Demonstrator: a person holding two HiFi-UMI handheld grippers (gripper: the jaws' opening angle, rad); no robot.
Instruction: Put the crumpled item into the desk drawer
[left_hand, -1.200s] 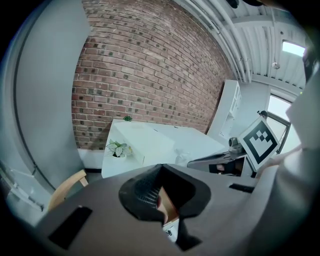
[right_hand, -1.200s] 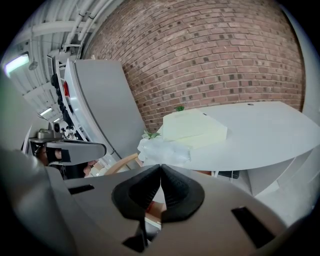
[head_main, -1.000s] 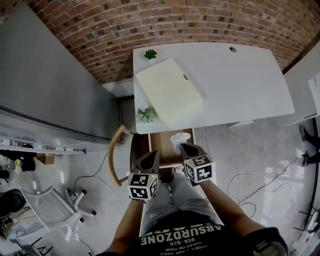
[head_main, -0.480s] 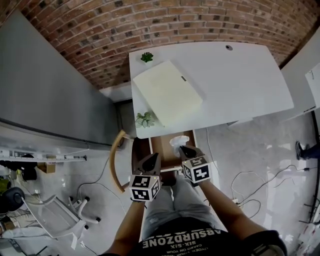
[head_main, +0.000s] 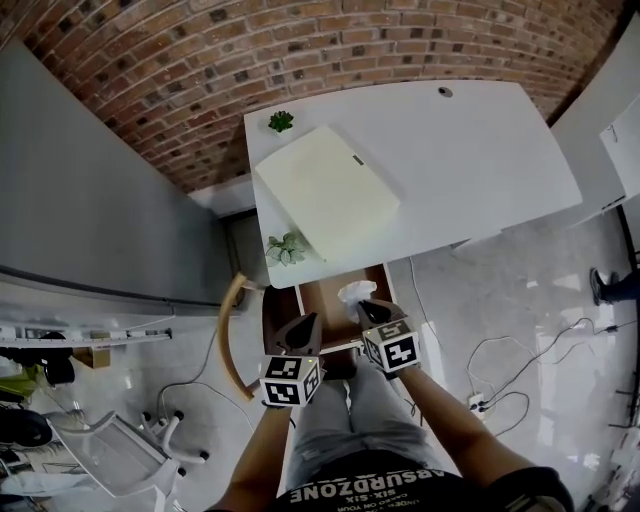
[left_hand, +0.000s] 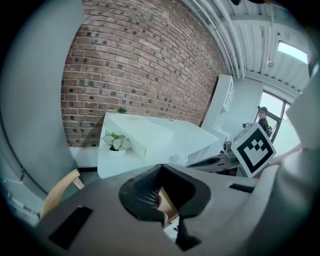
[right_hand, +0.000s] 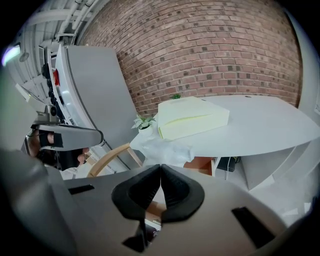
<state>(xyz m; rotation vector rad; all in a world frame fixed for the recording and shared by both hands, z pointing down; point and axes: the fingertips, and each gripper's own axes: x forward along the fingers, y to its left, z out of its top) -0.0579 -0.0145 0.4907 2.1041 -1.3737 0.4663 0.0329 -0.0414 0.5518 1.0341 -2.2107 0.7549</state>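
Crumpled item: a crumpled white wad (head_main: 354, 292) of thin plastic or paper hangs over the far right part of the open wooden desk drawer (head_main: 322, 303). It is not yet lying inside.
Right gripper: the right gripper (head_main: 366, 308) is above the drawer's right side. Its jaws are pressed together on the near edge of the wad, which bunches just past the tips in the right gripper view.
Left gripper: the left gripper (head_main: 306, 324) hovers at the drawer's near left edge, jaws closed tip to tip on nothing.
Drawer: it is pulled out from under the white desk (head_main: 460, 150), and its brown floor shows.
Surroundings: a flat cream box (head_main: 325, 190) lies on the desk beyond the drawer. A small potted plant (head_main: 285, 248) stands above the drawer's far left corner, and a curved wooden chair (head_main: 228, 325) is to the drawer's left.
Step in hand: probably lowering the wad into the drawer.
Doing it well: bring the tips below the drawer's rim and clear of the desk edge before letting go, so the light wad settles inside. Keep the left gripper off the drawer front until the release.
Risk: a springy wad may cling to a pad or perch on the rim.
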